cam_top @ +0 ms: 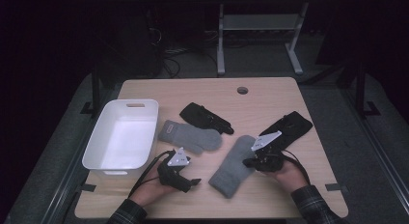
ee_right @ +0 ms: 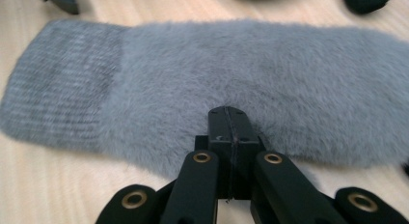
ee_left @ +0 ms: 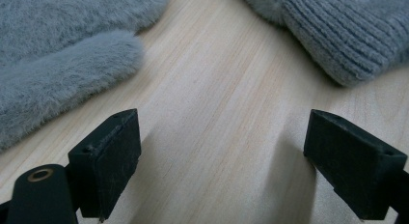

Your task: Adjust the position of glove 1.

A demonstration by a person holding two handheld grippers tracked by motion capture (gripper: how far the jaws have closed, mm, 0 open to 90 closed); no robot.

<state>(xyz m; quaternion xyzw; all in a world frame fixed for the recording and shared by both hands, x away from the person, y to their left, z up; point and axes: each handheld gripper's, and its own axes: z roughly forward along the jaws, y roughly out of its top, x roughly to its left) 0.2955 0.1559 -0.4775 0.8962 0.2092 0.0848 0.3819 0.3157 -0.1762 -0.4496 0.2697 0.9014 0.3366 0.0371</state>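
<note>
Two grey fuzzy mittens lie on the wooden table (cam_top: pixel 270 96). One mitten (cam_top: pixel 190 135) is at the middle, the other (cam_top: pixel 232 167) nearer the front. My left gripper (cam_top: pixel 189 182) rests low at the front, left of the near mitten. Its jaws stand wide open (ee_left: pixel 222 137) over bare wood, with the middle mitten's thumb (ee_left: pixel 72 64) and the near mitten's ribbed cuff (ee_left: pixel 347 35) ahead. My right gripper (cam_top: pixel 249 162) is shut, pad against pad (ee_right: pixel 227 113), its tip at the near mitten's (ee_right: pixel 270 74) fuzzy edge. I cannot tell whether any fur is pinched.
A white plastic bin (cam_top: pixel 96 147) stands at the table's left. One black glove (cam_top: pixel 205 118) lies behind the middle mitten, another black glove (cam_top: pixel 292 126) at the right behind my right hand. A round hole (cam_top: pixel 242 90) is near the far edge.
</note>
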